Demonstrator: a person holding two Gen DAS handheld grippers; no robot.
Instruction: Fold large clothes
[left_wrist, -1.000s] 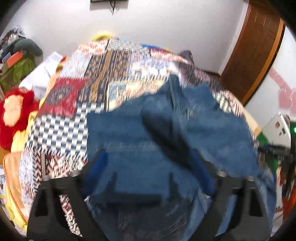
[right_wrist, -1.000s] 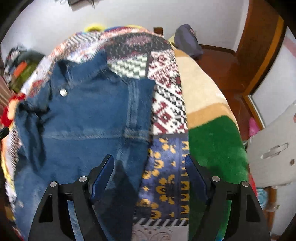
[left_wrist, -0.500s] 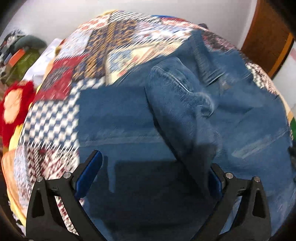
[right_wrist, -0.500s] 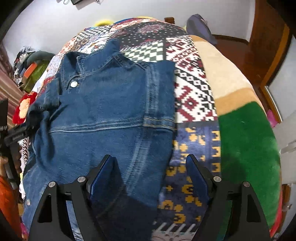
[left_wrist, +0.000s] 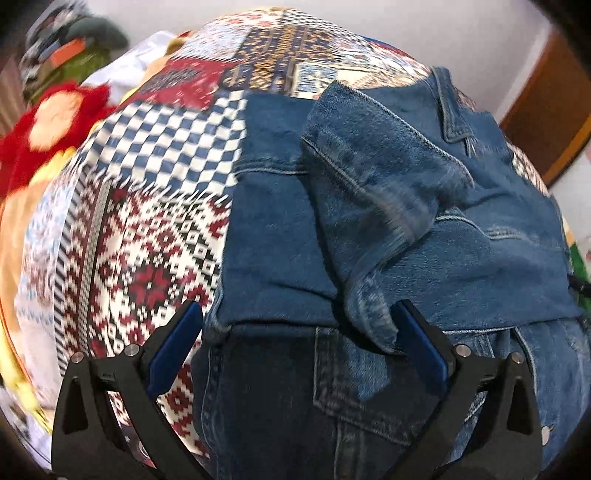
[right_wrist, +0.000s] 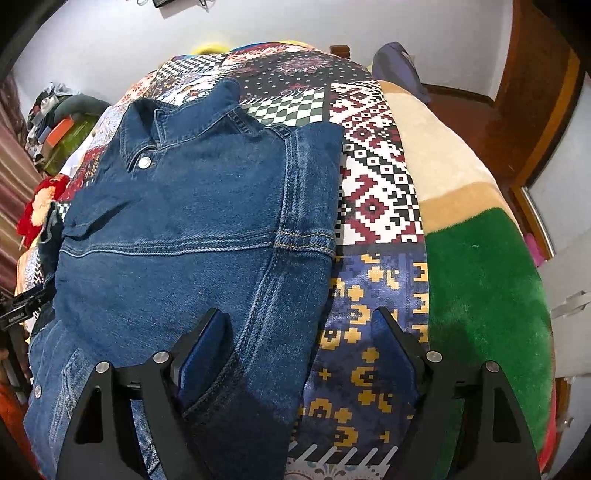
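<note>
A blue denim jacket (left_wrist: 461, 258) lies collar-away on a patchwork quilt (left_wrist: 147, 240), its sides folded in. One sleeve (left_wrist: 369, 192) is draped slantwise across it. The cuff rests against the inner side of the right finger of my left gripper (left_wrist: 299, 347), which stands open low over the jacket's left edge. In the right wrist view the same jacket (right_wrist: 192, 229) fills the left half. My right gripper (right_wrist: 301, 350) is open astride the jacket's right edge, with its left finger over denim and its right finger over the quilt (right_wrist: 373, 184).
A red plush toy (left_wrist: 48, 122) and a heap of clutter (right_wrist: 62, 129) lie off the bed's left side. A green and beige blanket (right_wrist: 480, 295) covers the right side. A dark bag (right_wrist: 399, 70) and a wooden door (right_wrist: 535, 92) stand beyond.
My left gripper has dropped close to the jacket, and the sleeve that hung raised now lies across the denim. The right gripper has barely shifted.
</note>
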